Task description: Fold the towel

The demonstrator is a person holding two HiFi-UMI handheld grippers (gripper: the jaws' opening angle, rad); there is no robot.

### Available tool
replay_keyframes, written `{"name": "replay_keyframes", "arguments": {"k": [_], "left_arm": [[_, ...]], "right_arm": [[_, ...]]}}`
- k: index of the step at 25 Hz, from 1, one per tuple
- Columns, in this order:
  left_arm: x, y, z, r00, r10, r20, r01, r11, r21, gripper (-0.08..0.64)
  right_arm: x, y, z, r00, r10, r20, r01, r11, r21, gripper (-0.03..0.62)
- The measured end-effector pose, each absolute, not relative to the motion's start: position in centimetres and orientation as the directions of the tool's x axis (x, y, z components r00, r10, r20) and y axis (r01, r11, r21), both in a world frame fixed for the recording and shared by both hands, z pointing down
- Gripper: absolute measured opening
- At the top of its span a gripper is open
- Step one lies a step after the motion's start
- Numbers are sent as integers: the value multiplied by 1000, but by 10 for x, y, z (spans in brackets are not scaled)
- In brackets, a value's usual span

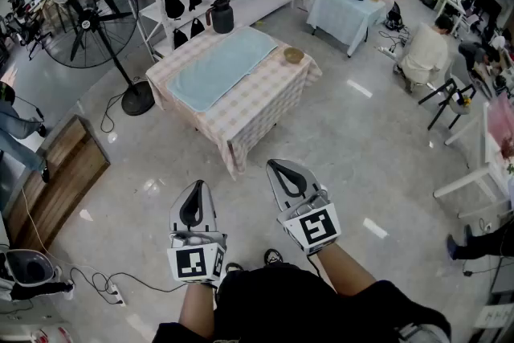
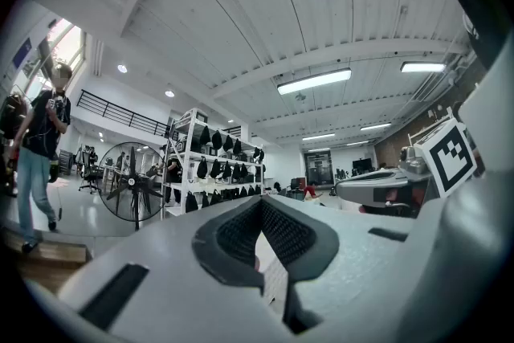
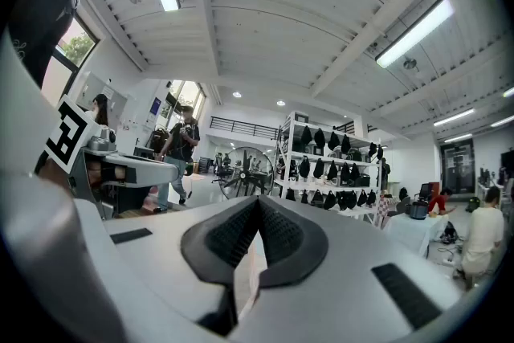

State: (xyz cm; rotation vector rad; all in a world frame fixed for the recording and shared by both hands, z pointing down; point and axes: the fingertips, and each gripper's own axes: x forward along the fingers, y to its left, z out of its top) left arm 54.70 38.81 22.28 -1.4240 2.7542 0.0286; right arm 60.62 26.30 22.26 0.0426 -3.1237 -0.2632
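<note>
The towel (image 1: 221,67), pale blue, lies spread flat on the bench (image 1: 259,115), which wears a pink checked cloth. It covers the middle and the far left part of the top, its long side running on the diagonal in the head view. Just beyond its far end stands a dark jug (image 1: 222,15), and off its right corner sits what looks like a small bowl (image 1: 294,55), too small to be sure of.

Both grippers are held level over the bare floor in front of the person, well apart from the bench and pointing toward it. The left gripper (image 1: 195,190) has its fingers (image 2: 238,233) pressed together with nothing between them. The right gripper (image 1: 279,169) is the same: its fingers (image 3: 229,235) are closed tip to tip and empty.

Left of the bench stands a large floor fan (image 1: 88,16), and behind the bench a white shelf rack (image 1: 241,2) carries rows of dark bags. Farther back is another table (image 1: 345,16) under a pale cloth.
</note>
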Motion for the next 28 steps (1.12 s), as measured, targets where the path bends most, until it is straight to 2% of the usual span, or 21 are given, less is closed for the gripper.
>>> {"name": "replay_keyframes", "arguments": {"k": [4, 12, 13, 14, 15, 18, 19, 23, 28], "left_arm": [[543, 391, 219, -582, -812, -40, -813, 582, 1, 3], [546, 386, 233, -533, -846, -8, -846, 533, 2, 4], [545, 386, 235, -527, -850, -7, -850, 527, 7, 14], [544, 386, 237, -523, -852, -8, -852, 523, 20, 95], [542, 387, 239, -520, -854, -7, -854, 520, 35, 198], [534, 392, 244, -519, -855, 7, -853, 518, 68, 261], [531, 395, 246, -517, -856, 14, -853, 516, 72, 271], [520, 404, 254, -504, -863, 39, -860, 506, 69, 291], [496, 419, 254, -496, -867, 55, -863, 499, 80, 296]], "right_arm": [[607, 261, 221, -998, -60, 22, -56, 985, 160, 3], [604, 273, 225, -999, -39, -2, -39, 995, 96, 3], [603, 276, 228, -999, -35, 7, -34, 995, 94, 7], [601, 279, 230, -999, -30, 11, -29, 995, 93, 9], [600, 281, 231, -1000, -25, 10, -24, 996, 91, 26], [594, 286, 236, -1000, -25, 17, -24, 996, 88, 209], [593, 287, 238, -999, -31, 25, -29, 996, 89, 245], [590, 290, 245, -996, -68, 55, -64, 995, 77, 296], [572, 303, 241, -993, -89, 71, -83, 993, 79, 311]]}}
